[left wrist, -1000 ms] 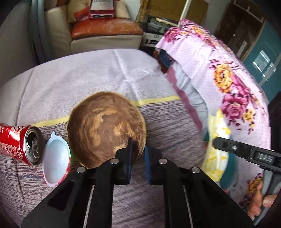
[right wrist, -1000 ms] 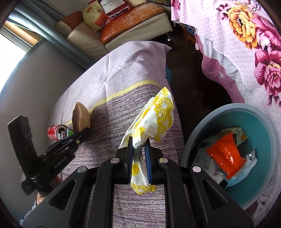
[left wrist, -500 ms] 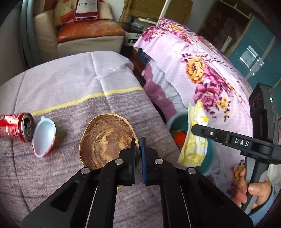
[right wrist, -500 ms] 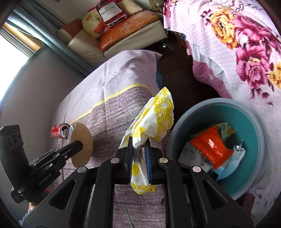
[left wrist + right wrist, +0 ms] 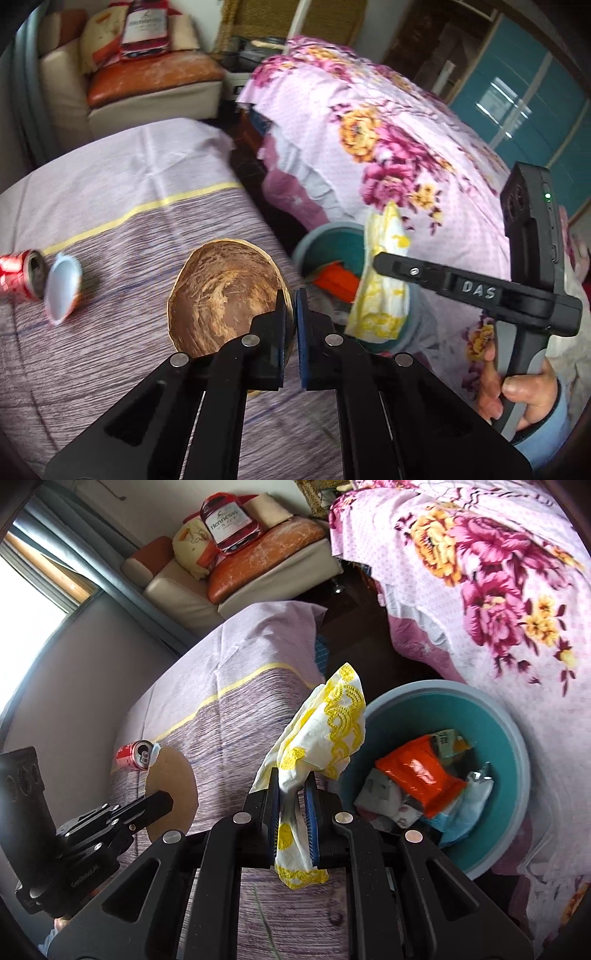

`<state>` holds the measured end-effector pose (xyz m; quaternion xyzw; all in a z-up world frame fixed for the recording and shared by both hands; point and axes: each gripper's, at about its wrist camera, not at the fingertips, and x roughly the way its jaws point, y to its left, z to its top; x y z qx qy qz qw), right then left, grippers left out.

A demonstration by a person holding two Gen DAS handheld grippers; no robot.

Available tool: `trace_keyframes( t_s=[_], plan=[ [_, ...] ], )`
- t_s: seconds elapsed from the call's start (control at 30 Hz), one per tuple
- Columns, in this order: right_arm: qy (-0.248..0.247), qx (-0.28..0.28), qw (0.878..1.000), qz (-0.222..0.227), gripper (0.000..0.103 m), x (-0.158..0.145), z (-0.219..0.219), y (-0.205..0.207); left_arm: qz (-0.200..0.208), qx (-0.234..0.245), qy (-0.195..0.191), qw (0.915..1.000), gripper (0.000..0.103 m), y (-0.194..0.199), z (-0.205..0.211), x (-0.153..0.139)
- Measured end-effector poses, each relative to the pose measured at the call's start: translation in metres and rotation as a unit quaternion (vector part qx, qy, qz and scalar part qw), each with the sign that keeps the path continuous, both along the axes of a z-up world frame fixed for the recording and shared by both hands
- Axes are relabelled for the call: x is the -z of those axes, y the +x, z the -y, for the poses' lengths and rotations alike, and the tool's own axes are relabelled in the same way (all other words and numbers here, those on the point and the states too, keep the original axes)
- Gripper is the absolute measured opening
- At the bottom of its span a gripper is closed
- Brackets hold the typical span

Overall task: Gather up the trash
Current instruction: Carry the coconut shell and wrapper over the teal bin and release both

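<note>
My left gripper is shut on the rim of a brown round disc, held above the purple table cloth; the disc also shows in the right wrist view. My right gripper is shut on a white and yellow napkin, just left of the teal trash bin, which holds an orange wrapper and other litter. In the left wrist view the napkin hangs over the bin. A red can and a white lid lie on the table at left.
A bed with a pink flowered cover stands right of the bin. A sofa with an orange cushion and a bottle-shaped pillow is at the back. A dark gap of floor separates table and bed.
The left gripper has lifted the disc off the table and carried it right toward the bin. The right gripper with the napkin has moved over to the bin's edge.
</note>
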<state>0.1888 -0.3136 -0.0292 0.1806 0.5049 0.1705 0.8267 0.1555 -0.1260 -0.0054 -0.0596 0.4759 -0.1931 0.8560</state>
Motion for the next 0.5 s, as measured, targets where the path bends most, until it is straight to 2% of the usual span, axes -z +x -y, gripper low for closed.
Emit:
trace_keyframes(
  t_s=[0.3, 0.5],
  plan=[
    [-0.02, 0.049, 0.999, 0.001, 0.012, -0.002, 0.057, -0.015, -0.008, 0.068, -0.02, 0.9975, 0.006, 0.013, 0.074, 0.005],
    [-0.035, 0.078, 0.996, 0.005, 0.012, 0.001, 0.096, -0.018, -0.016, 0.094, -0.026, 0.9951, 0.006, 0.024, 0.105, 0.01]
  ],
)
